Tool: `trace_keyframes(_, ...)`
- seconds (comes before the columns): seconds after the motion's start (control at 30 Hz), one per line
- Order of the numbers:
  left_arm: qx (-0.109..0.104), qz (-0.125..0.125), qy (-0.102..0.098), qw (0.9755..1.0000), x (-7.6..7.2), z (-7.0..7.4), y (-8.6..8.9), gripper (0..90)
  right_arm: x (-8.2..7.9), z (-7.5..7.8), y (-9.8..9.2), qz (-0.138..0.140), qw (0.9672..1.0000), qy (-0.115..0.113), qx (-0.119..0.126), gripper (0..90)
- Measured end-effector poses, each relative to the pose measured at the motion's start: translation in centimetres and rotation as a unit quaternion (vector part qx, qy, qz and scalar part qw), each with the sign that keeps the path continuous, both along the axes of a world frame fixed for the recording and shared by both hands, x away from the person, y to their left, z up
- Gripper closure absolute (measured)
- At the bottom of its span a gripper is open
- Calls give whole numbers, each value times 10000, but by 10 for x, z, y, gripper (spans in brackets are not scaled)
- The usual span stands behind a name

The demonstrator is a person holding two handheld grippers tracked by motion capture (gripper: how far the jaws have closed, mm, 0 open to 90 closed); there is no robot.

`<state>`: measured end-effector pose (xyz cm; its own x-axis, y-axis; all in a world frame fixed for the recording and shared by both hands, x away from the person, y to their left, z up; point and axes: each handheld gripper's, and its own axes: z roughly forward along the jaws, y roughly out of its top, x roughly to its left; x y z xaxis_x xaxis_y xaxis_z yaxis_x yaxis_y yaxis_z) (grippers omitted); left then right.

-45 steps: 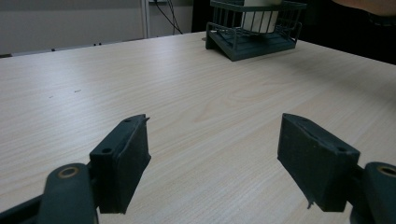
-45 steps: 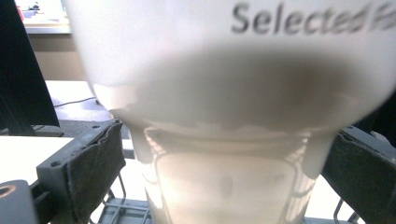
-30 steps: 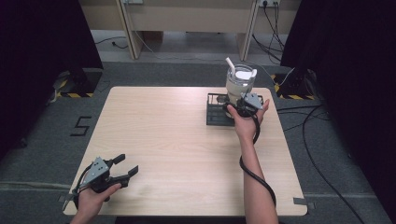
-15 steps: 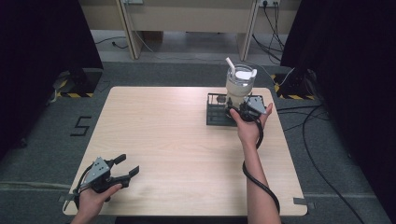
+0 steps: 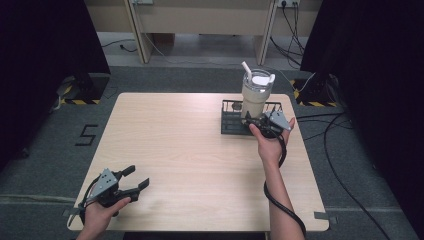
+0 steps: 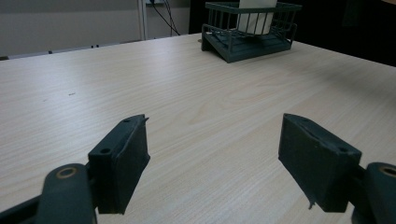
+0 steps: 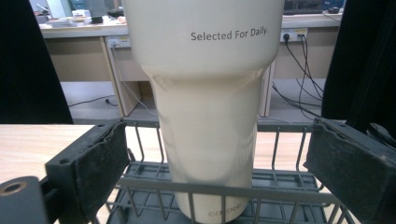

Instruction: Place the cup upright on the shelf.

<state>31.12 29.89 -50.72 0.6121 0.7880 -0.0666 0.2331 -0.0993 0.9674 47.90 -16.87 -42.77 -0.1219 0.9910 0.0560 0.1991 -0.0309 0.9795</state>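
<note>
A tall cream tumbler [image 5: 255,92] with a lid and white straw stands upright in a dark wire rack [image 5: 231,122] at the table's far right. It reads "Selected For Daily." on the tumbler [image 7: 208,107] in the right gripper view. My right gripper [image 5: 254,121] is open just in front of the rack, its jaws wide on either side of the tumbler's narrow base without touching it. My left gripper [image 5: 136,179] rests open near the table's front left corner, with nothing between its jaws. The rack [image 6: 247,35] appears far off in the left gripper view.
The light wooden table [image 5: 190,150] is bare between the two grippers. A black cable [image 5: 280,200] trails from the right gripper along the forearm. Desk legs, wall sockets and cables lie on the floor beyond the table.
My right gripper has drawn back slightly from the tumbler toward the rack's front edge. The left gripper has stayed put.
</note>
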Motion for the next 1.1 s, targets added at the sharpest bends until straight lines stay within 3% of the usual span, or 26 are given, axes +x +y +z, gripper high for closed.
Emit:
trace_keyframes(0.47, 15, 5, -12, 10000, 0, 0, 0, 235, -40, -2, -14, -19, 9999, -76, -71, 75)
trace_keyframes(1.1, 34, 27, -23, 10000, 0, 0, 0, 235, -91, -23, -37, -123, 9998, 140, -66, 89)
